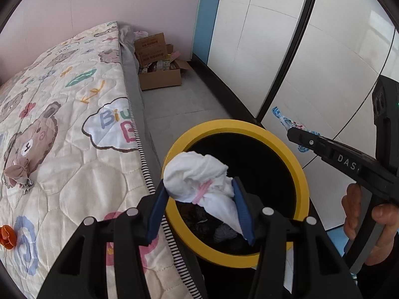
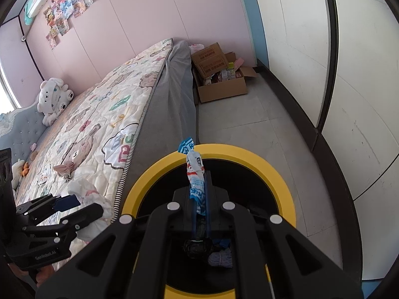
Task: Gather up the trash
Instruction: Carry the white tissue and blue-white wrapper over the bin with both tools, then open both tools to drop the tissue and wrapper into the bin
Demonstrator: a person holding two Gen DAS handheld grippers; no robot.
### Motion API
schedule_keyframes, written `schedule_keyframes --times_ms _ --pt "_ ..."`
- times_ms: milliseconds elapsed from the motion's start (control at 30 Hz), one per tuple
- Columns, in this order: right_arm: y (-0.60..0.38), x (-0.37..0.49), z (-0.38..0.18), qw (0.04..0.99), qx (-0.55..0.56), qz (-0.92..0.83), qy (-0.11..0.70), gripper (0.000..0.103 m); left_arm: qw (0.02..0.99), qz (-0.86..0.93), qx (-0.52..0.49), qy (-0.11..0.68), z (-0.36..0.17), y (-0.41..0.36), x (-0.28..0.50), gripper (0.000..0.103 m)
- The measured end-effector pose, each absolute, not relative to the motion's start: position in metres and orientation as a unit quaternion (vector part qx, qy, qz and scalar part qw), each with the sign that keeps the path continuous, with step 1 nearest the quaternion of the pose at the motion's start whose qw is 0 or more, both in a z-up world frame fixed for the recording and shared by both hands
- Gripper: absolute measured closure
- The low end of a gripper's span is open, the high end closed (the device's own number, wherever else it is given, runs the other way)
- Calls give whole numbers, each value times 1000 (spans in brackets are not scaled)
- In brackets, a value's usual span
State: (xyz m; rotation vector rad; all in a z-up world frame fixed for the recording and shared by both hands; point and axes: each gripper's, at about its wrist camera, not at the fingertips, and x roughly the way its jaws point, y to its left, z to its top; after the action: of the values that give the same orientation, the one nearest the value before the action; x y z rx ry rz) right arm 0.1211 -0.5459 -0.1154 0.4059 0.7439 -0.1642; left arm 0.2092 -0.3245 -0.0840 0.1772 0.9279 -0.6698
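Left gripper [image 1: 199, 199]: its blue fingers pinch a crumpled white tissue [image 1: 199, 182] from both sides, above the near-left rim of the bin.
Right gripper [image 2: 199, 199]: pressed together on a blue-and-white wrapper [image 2: 195, 174] that stands up between the fingers, over the bin's mouth.
Bin [image 1: 303, 174]: a round can with a yellow rim and black inside, on the floor beside the bed; dark and grey scraps lie at its bottom.
Left view only: the right gripper [image 1: 293, 132] seen side-on at the right edge, a hand [image 1: 369, 221] around its handle, the wrapper [image 1: 286, 119] poking past the tips; a small brown bundle [image 1: 18, 174] and an orange scrap [image 1: 6, 236] on the quilt.
Right view only: the left gripper [image 2: 82, 206] at lower left with the tissue [image 2: 87, 194] over the mattress edge; a white plush toy [image 2: 53, 99] by the headboard; stickers [image 2: 72, 2] on the pink wall.
Edges: the bed [image 1: 74, 124] has a striped border that runs just beside the bin's left rim; the white wardrobe doors [image 2: 361, 99] flank the right.
Open room: a strip of grey floor [image 2: 237, 119] runs between bed and wardrobe to a cardboard box [image 2: 222, 87] in the far corner.
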Motion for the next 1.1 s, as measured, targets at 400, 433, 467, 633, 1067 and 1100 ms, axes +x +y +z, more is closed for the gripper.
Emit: schedule_keyframes --times_ms 400,433,467,633,1067,1100 --pt "-553 121 -123 904 211 -80 363 97 818 -325 71 469 -104 -334 215 54" --pt "-553 120 -123 904 212 -80 362 97 818 -325 71 469 -105 -334 216 53" --pt "-554 120 -123 904 214 -81 361 97 818 -324 71 469 -105 -334 216 53" --pt "-558 119 -123 902 223 -81 361 96 819 -323 70 469 -103 -334 215 50" --pt "-562 112 -117 901 237 -93 351 71 830 -312 60 459 -92 -325 213 32" --pt "-562 112 -115 901 237 -93 350 70 832 -310 59 457 -90 -323 213 31"
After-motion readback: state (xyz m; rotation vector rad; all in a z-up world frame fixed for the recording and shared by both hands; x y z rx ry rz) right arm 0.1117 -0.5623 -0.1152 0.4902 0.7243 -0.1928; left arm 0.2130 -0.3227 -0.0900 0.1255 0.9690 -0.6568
